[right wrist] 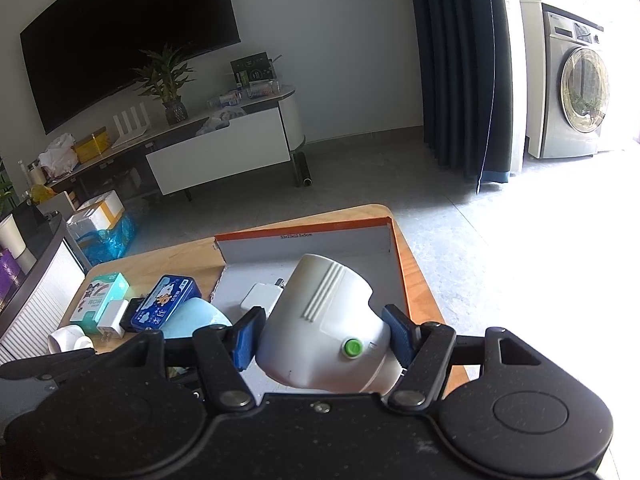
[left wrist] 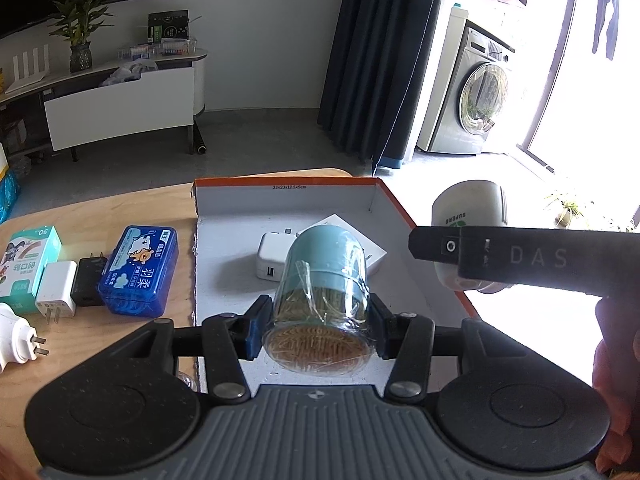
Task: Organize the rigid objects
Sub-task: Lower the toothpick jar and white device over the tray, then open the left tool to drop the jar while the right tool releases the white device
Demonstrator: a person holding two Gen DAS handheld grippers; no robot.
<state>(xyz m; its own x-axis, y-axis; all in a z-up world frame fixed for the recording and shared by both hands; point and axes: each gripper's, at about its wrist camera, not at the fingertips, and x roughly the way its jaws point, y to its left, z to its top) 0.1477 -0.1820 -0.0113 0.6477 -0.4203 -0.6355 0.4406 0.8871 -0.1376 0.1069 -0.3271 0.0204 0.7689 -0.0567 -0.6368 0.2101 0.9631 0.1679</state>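
Note:
My left gripper point(left wrist: 318, 330) is shut on a toothpick jar point(left wrist: 324, 292) with a teal cap, held above the open orange-edged cardboard box point(left wrist: 224, 248). My right gripper point(right wrist: 324, 338) is shut on a white plastic device point(right wrist: 320, 320) with a green button, held over the same box point(right wrist: 344, 248); it also shows in the left wrist view point(left wrist: 468, 208). A white charger point(left wrist: 272, 256) and a white flat box point(left wrist: 372, 250) lie inside the cardboard box. The teal cap point(right wrist: 192, 318) shows at the left in the right wrist view.
On the wooden table point(left wrist: 100, 208) left of the box lie a blue plastic case point(left wrist: 140, 270), a black adapter point(left wrist: 90, 282), a white adapter point(left wrist: 56, 292), a teal band-aid box point(left wrist: 26, 264) and a white plug point(left wrist: 16, 336). A TV stand and washing machine stand beyond.

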